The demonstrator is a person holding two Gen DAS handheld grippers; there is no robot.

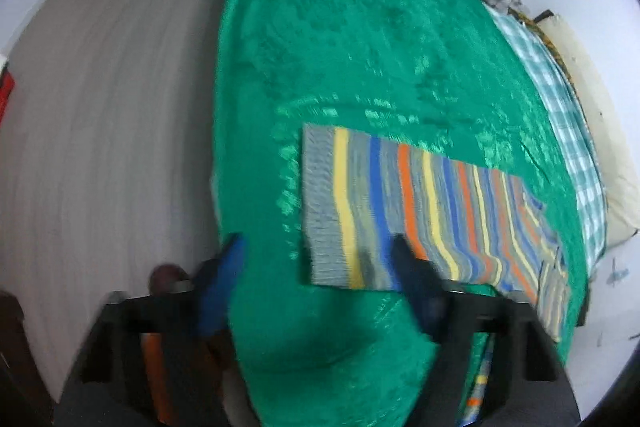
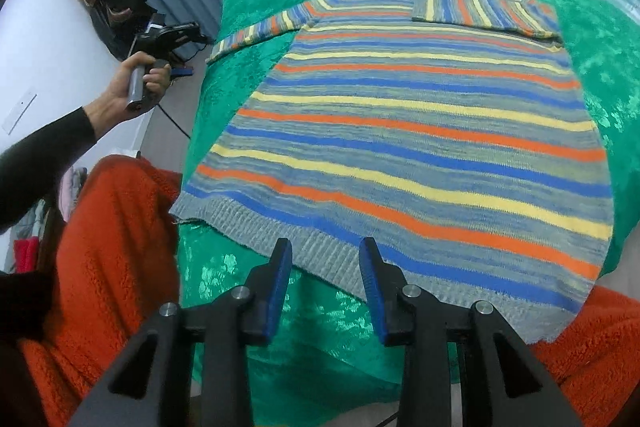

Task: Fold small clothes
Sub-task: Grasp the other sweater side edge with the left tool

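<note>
Two grippers are at work here; the right gripper (image 2: pixel 326 263) hangs just over the near hem of the striped sweater (image 2: pixel 420 131), its blue fingers (image 2: pixel 280 283) spread apart with nothing pinched between them; the left gripper (image 1: pixel 316 267) is blurry in its own view, its fingers are spread too, and nothing is held in them; in the right view a hand (image 2: pixel 138 83) holds that left gripper out to the side, well apart from the sweater, over the floor (image 1: pixel 100 107).

The sweater lies flat on the green bed cover (image 2: pixel 340 327); its hem is close to the near edge of the bed; one sleeve (image 2: pixel 484 11) is already folded in across the chest; the other sleeve (image 2: pixel 256 33) sticks out to the side on the cover.

So I think the folding has only begun; one sleeve is done; the other sleeve needs folding in, and then the body needs folding up from the hem.
</note>
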